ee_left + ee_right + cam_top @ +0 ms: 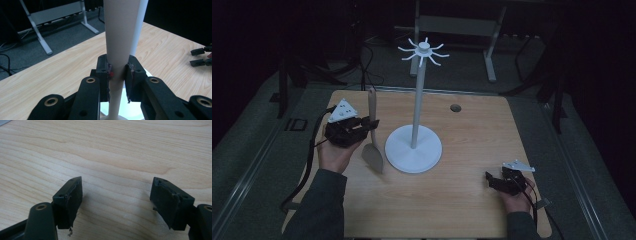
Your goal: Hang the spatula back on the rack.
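Observation:
A pale beige spatula (373,150) is held roughly upright by its handle, blade end down, just left of the white stand's round base (413,149). My left gripper (370,124) is shut on the handle. In the left gripper view both pads press the spatula handle (120,37) from either side of my left gripper (117,75), with the stand's pole (140,25) right behind it. The stand's thin pole (417,100) carries a ring of hooks (424,50) at the top. My right gripper (494,181) rests open near the table's front right; its jaws stand wide apart over bare wood around my right gripper (116,200).
The light wooden table (472,130) has a small round hole (455,107) at its far edge. A metal desk frame (462,25) stands on the dark floor beyond. The right gripper (200,56) shows far off in the left gripper view. Cables trail off the table's left side.

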Available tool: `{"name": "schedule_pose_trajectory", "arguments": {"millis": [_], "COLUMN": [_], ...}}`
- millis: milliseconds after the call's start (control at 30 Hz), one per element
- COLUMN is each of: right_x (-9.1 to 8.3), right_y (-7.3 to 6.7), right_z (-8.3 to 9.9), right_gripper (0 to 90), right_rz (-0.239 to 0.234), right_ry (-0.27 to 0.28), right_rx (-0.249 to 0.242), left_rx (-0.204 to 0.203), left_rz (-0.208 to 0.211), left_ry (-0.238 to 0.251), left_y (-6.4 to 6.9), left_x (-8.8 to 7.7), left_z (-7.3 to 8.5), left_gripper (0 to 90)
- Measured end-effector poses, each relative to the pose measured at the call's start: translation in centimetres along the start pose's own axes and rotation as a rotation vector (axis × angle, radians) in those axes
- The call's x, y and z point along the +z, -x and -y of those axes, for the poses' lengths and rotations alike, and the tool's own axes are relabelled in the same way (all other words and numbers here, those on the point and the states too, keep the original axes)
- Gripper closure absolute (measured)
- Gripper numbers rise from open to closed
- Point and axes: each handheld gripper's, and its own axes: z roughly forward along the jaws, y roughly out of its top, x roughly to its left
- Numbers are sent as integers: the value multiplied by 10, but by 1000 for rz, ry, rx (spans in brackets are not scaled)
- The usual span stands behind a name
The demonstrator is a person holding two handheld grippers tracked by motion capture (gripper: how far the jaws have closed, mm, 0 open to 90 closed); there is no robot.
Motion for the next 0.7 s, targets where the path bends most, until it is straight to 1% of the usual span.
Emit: {"name": "schedule_pose_trajectory", "arguments": {"millis": [533,700], "right_x": [0,0], "right_y": [0,0], "right_z": [0,0], "right_gripper": [260,260], "right_rz": [0,0], "right_ry": [0,0], "right_rx": [-3,-3], "left_rx": [19,25], "left_rz": [19,33], "left_ry": [19,30], "left_y": [4,5], "left_x": [-3,-4], "left_z": [-14,-19], "left_gripper": [757,756]}}
